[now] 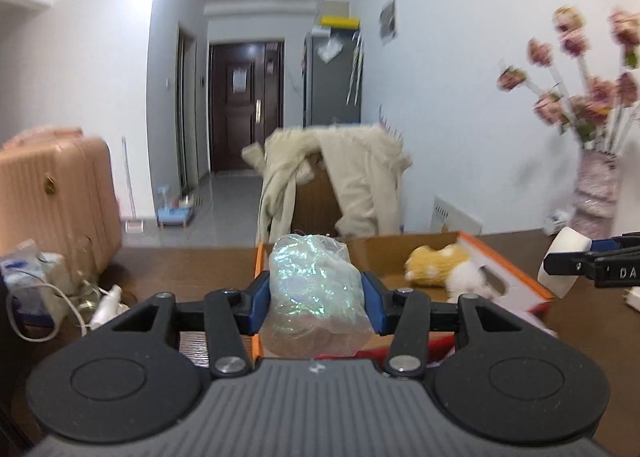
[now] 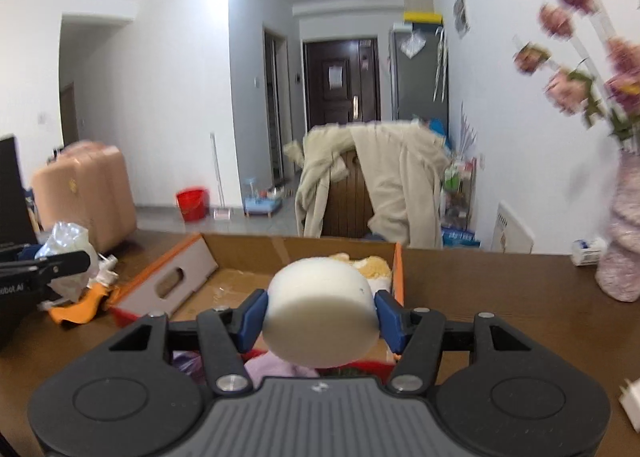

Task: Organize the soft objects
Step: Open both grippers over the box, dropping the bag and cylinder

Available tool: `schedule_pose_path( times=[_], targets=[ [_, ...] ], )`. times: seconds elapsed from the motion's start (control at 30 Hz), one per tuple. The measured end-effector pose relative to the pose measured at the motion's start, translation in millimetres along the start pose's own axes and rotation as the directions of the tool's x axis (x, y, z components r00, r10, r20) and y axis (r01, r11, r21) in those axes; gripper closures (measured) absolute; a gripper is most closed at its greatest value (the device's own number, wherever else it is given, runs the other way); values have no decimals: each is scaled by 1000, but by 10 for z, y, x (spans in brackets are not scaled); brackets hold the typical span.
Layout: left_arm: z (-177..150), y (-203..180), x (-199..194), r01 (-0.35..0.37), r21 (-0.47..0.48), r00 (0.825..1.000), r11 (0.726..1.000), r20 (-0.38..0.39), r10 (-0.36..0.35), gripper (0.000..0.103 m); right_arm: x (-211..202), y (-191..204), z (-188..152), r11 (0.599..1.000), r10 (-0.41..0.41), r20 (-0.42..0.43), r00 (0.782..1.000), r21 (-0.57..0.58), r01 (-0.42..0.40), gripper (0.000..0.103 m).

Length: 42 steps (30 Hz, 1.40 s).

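Two grips — left gripper (image 1: 316, 299) pinching crinkly bag (image 1: 314, 289); right gripper (image 2: 320, 317) pinching white sponge (image 2: 322, 313); red bucket (image 2: 193, 204) right-view only.

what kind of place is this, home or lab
Most likely a lived-in flat: a pink suitcase by the wall, a cream robe draped over a chair, and a dark entrance door down the hallway.

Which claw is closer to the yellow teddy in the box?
Right. The right gripper, squeezing a white foam puck, sits just in front of the yellow plush toy. The left gripper, gripping a shiny plastic bag, is off to the toy's left.
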<state>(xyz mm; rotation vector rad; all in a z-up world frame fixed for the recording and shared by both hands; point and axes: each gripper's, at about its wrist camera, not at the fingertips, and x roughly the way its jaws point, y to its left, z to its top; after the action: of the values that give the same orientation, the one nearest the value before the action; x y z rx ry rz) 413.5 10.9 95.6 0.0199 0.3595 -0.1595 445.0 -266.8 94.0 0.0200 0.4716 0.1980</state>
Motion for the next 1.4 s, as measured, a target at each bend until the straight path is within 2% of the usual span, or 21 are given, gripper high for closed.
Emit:
schedule_pose_path(
  times=[0.1,0.17,0.23,0.3,0.5,0.7,0.93,1.13,1.27,1.33,1.4],
  targets=[
    [-4,93,362,-27,1,998,1000,-48,27,55,409,3,25,999,-34,-43,998,-18,33,45],
    [-43,141,547,-22,8,997,1000,-69,23,48,623,-7,9,998,-57,-72,996,-23,56,39],
    [-86,201,684,-29,-20,995,999,-100,27,41,735,-9,-21,995,-96,-96,991,-21,94,28],
    [-137,249,730,-24,-38,993,999,-114,20,36,742,-27,-37,991,-135,-89,987,-6,135,26],
    [-104,296,604,-23,-54,995,998,-97,17,35,526,-76,34,993,-121,-38,992,11,121,23],
    [58,265,206,-34,-47,998,998,-47,32,32,45,-75,162,995,-103,37,994,20,102,18],
    [130,178,-607,-37,-19,998,999,41,38,23,-719,-27,190,997,-71,125,990,6,71,14],
    [-157,72,-1349,-17,-23,997,1000,74,18,18,-1417,63,-138,999,-41,168,985,-28,46,12],
    [-428,-72,-1755,-46,-22,994,999,94,48,9,-1779,167,-475,998,-37,183,982,-40,45,9],
    [-581,-120,-1945,-46,-37,995,998,92,49,8,-1941,247,-670,998,-20,190,981,-57,32,4],
    [-727,-161,-2116,-32,-70,996,997,83,38,6,-2102,343,-891,996,0,214,977,-88,19,3]
  ],
)
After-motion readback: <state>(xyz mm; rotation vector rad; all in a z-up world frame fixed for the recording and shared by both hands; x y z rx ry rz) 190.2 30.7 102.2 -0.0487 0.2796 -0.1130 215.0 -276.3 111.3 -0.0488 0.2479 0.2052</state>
